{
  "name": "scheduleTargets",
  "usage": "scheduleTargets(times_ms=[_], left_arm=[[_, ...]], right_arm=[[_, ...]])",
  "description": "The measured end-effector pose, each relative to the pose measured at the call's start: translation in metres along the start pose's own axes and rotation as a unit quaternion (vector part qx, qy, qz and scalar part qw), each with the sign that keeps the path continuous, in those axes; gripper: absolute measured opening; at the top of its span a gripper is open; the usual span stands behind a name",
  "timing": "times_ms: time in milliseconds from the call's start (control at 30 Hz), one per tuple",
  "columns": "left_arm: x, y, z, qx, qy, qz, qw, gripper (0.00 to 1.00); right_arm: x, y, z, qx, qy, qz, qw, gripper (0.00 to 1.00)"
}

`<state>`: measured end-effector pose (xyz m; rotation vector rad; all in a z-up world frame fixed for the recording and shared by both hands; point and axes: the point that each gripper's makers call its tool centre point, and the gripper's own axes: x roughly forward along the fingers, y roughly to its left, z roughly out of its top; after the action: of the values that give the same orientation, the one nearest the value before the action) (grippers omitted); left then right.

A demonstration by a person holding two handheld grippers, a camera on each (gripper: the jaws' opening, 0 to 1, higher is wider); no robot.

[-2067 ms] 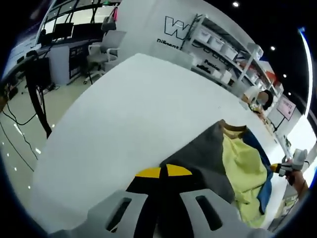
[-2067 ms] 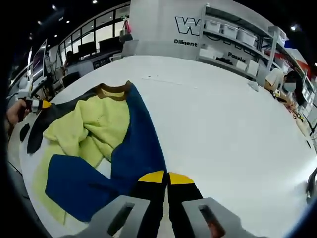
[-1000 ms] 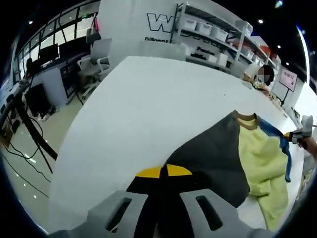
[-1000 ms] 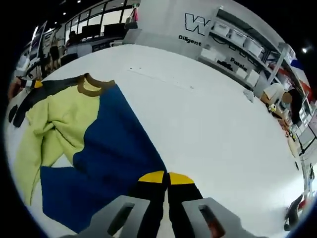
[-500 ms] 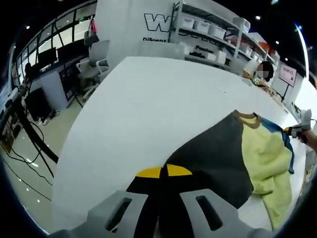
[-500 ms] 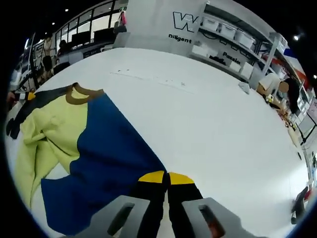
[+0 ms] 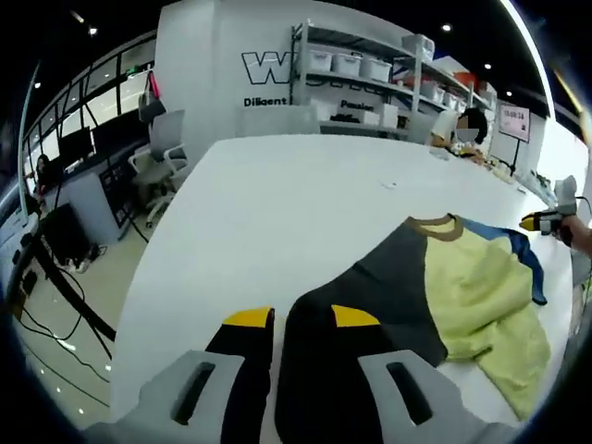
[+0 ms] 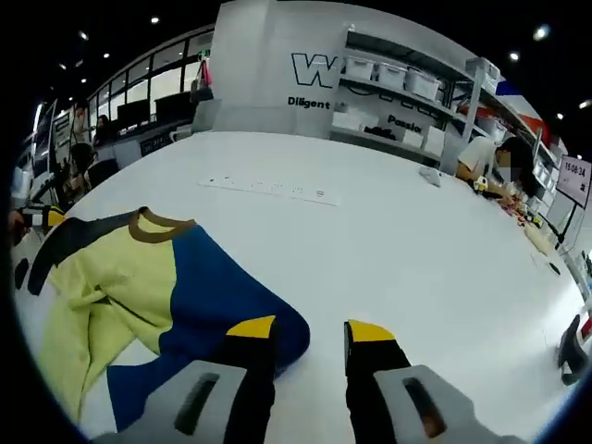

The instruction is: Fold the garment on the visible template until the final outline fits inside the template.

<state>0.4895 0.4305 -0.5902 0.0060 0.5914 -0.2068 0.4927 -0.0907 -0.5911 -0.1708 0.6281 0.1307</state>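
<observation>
White table (image 8: 416, 240): garment (image 8: 166, 277) beside parted right tool (image 8: 310, 330) (left likewise).

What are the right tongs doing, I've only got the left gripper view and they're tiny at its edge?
Observer: In the right gripper view, the right tongs are open, jaws apart, clamping nothing.
Operator: So where's the blue sleeve?
Observer: The blue sleeve lies on the table, with its end beside the jaw on the left of that view.
Operator: Anything else lying on the table?
Observer: A long white strip lies beyond the brown collar. I cannot tell what it is.
</observation>
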Motion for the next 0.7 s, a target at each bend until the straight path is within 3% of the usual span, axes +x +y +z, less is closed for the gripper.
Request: scheduleTargets(times_ms=[200,700], left_arm=[[-0.012,-0.02,-0.005,0.002,-0.003,-0.024,0.9997,0.17],[-0.041,-0.063,-0.01,0.014,-0.018,-0.088,0.9959,0.17]], right_arm=[[-0.012,0.014,0.015,-0.021,-0.029,0.003,0.9993,0.35],[-0.034,0.048,0.027,-0.016,-0.062,0.031,0.9975,0.33]])
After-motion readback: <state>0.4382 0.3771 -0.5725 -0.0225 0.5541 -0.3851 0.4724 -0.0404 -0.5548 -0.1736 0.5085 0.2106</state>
